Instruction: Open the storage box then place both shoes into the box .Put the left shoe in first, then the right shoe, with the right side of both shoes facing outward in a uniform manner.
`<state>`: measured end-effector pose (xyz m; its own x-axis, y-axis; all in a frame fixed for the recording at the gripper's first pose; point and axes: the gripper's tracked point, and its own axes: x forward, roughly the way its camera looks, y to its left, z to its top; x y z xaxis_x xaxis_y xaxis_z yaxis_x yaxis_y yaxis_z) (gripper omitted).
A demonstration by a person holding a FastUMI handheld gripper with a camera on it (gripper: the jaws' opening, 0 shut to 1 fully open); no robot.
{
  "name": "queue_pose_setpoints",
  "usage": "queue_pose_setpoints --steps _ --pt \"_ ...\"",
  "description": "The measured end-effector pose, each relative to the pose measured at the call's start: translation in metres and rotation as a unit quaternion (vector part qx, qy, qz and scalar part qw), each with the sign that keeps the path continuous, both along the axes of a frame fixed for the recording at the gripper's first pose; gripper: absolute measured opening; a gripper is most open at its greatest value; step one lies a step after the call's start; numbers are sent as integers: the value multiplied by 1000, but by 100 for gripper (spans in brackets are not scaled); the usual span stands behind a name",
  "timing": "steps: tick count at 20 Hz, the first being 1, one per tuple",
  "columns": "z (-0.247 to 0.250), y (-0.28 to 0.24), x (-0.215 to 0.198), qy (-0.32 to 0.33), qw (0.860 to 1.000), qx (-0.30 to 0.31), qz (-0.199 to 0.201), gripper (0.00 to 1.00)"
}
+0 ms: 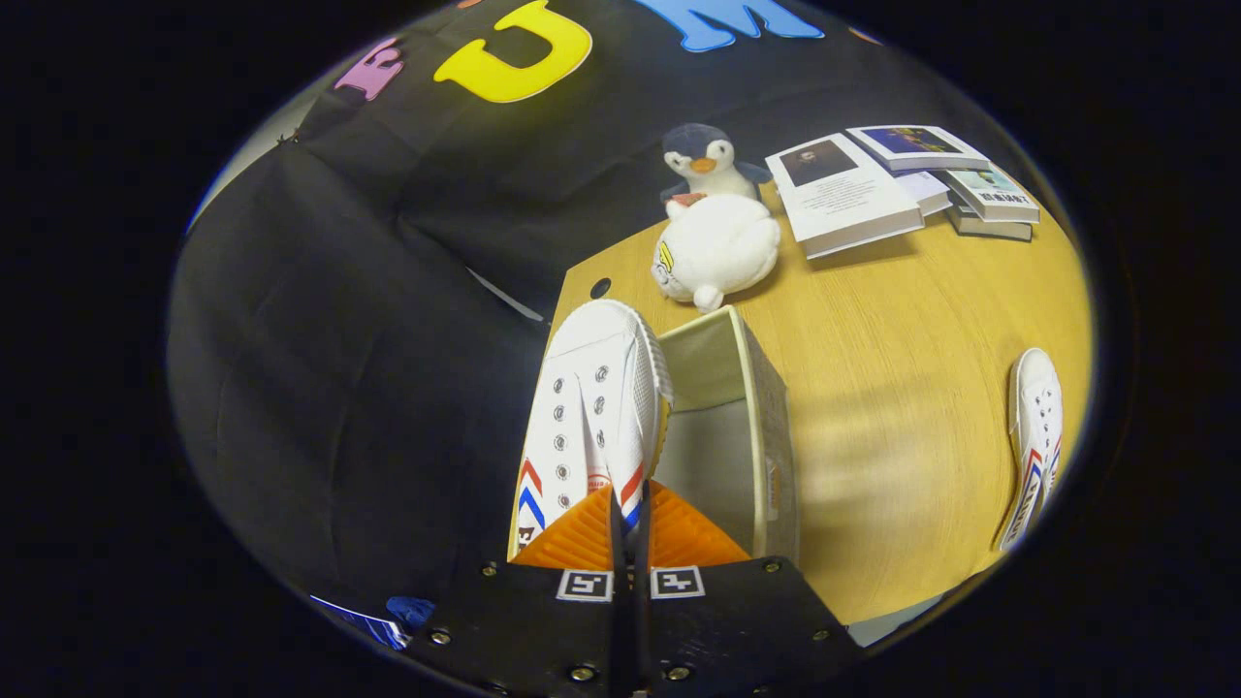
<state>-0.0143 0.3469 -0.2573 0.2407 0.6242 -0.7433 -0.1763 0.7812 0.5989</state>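
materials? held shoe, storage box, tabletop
Held shoe: looks like white canvas, matte, with metal-looking eyelets and a ribbed, likely rubber sole edge; the gripper is shut on its side wall.
Storage box: pale rigid panels with thin edges, probably plastic or coated board; hard to tell which.
Tabletop: light wood grain with soft sheen, likely laminate or veneer.

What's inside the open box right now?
The storage box shows pale walls inside. The shoe pinched in the tongs hangs over its near left side and covers that part, so what lies beneath there cannot be seen.
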Motion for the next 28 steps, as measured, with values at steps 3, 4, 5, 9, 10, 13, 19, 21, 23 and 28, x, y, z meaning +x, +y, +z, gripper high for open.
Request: queue_pose_setpoints --steps 3,4,5,9,10,13,19,21,23,28 --pt "-9 16 -6 4 1000 -7 9 0" --pt "-13 21 -7 6 1000 -10 12 0" --pt "-16 25 -10 8 1000 -13 15 0" --pt "-31 33 -20 16 999 -33 29 0" --pt "-35 34 -21 18 999 -37 27 0" --pt "-48 34 -21 25 998 -54 23 0" --pt "-76 40 -30 45 995 -85 24 0" --pt "-85 42 -31 45 994 -98 29 1" --pt "-93 42 -31 49 993 -106 29 1" --pt "-85 51 -31 23 994 -85 60 24"
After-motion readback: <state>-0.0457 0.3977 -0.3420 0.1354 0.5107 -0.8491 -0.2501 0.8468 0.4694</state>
